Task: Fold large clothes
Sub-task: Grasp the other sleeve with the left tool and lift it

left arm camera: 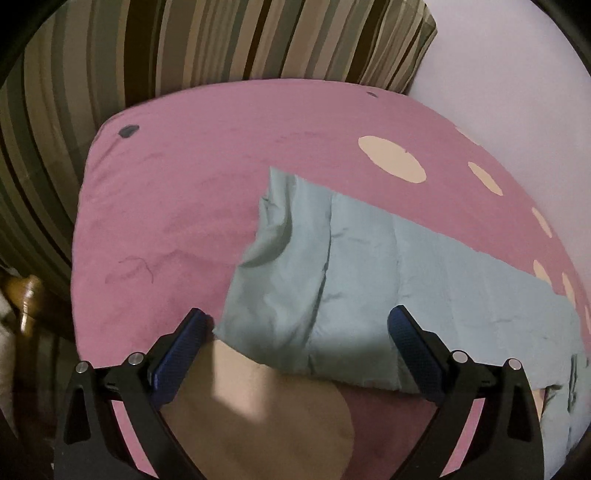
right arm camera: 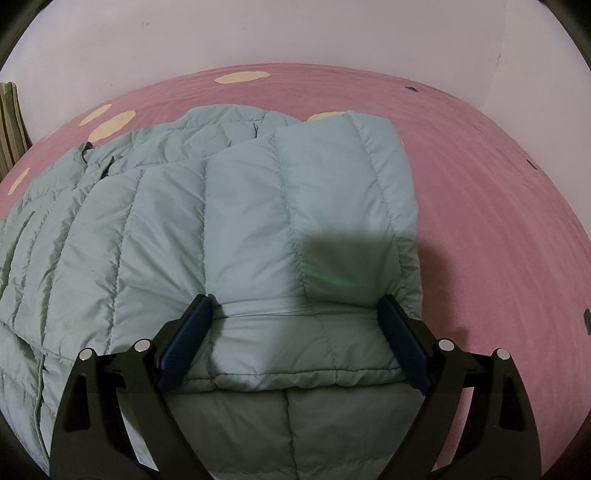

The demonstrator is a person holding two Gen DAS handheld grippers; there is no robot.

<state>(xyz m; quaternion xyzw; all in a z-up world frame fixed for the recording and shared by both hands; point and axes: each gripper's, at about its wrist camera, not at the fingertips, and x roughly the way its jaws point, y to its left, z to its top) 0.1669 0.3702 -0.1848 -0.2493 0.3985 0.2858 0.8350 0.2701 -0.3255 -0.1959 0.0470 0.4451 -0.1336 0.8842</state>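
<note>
A pale green quilted down jacket (right arm camera: 229, 229) lies spread on a pink bed sheet (right arm camera: 498, 221). In the right wrist view a sleeve or side panel (right arm camera: 332, 177) is folded over its body. My right gripper (right arm camera: 297, 306) is open, its jaws wide apart above the jacket's near folded edge, holding nothing. In the left wrist view a flat end of the jacket (left arm camera: 369, 273) lies on the sheet (left arm camera: 166, 221). My left gripper (left arm camera: 301, 317) is open over its near edge, empty, with the left fingertip (left arm camera: 195, 325) just off the cloth.
The sheet has cream spots (left arm camera: 391, 158) and small dark marks (left arm camera: 128, 130). A striped cushion or headboard (left arm camera: 184, 44) stands behind the bed, beside a pale wall (left arm camera: 517, 74). A wooden post (left arm camera: 26, 295) shows at the left. The wall (right arm camera: 295, 33) runs behind the bed.
</note>
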